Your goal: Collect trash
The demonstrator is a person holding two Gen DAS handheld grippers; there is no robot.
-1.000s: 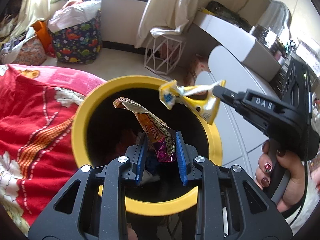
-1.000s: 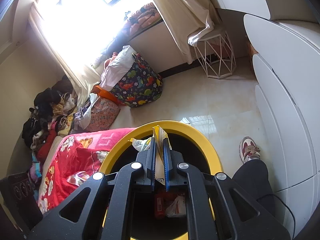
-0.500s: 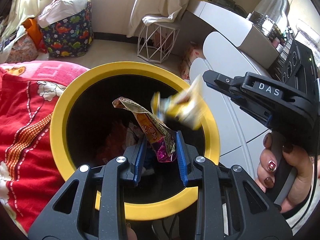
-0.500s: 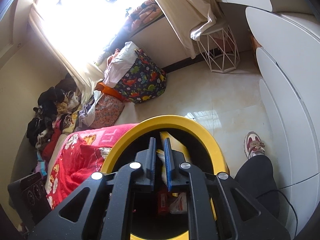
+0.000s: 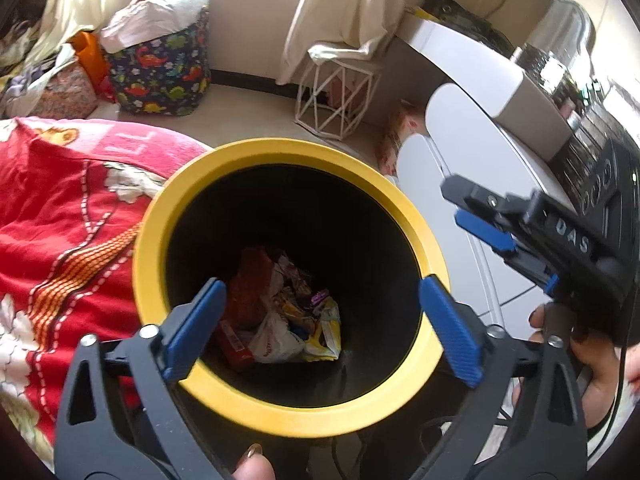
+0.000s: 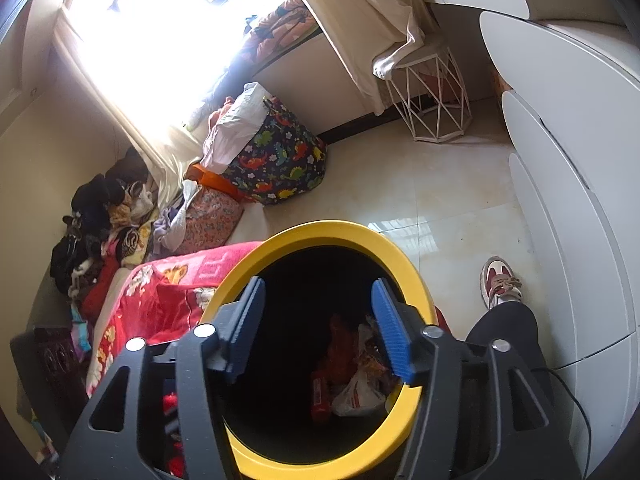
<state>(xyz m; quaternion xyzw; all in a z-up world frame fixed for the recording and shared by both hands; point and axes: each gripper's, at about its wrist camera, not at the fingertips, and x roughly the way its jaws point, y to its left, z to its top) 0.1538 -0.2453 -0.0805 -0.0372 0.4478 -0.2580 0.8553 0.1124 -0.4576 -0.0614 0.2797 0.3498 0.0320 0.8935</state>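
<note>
The left hand-held gripper (image 5: 320,320) hangs over the mouth of a bin (image 5: 256,412) with a yellow rim and black inside. Its jaws have just been opening and now stand wide apart, with nothing between the blue pads (image 5: 448,328). The right hand-held gripper (image 6: 318,330) is over the same bin (image 6: 332,232); its jaws have also just been opening and stand apart, with nothing between them. In the left wrist view the right hand-held gripper (image 5: 486,222) shows at the right, above the bin's edge, held by a hand (image 5: 592,364).

The trash (image 5: 280,312) lies at the bottom of the bin: crumpled wrappers, a white bag and a red packet, heaped together. The same heap (image 6: 352,368) shows in the right wrist view.

A red blanket (image 5: 60,232) lies just beside the bin. Farther off on the floor stand a dinosaur-print bag (image 6: 280,164) and a white wire stool (image 6: 432,100).
</note>
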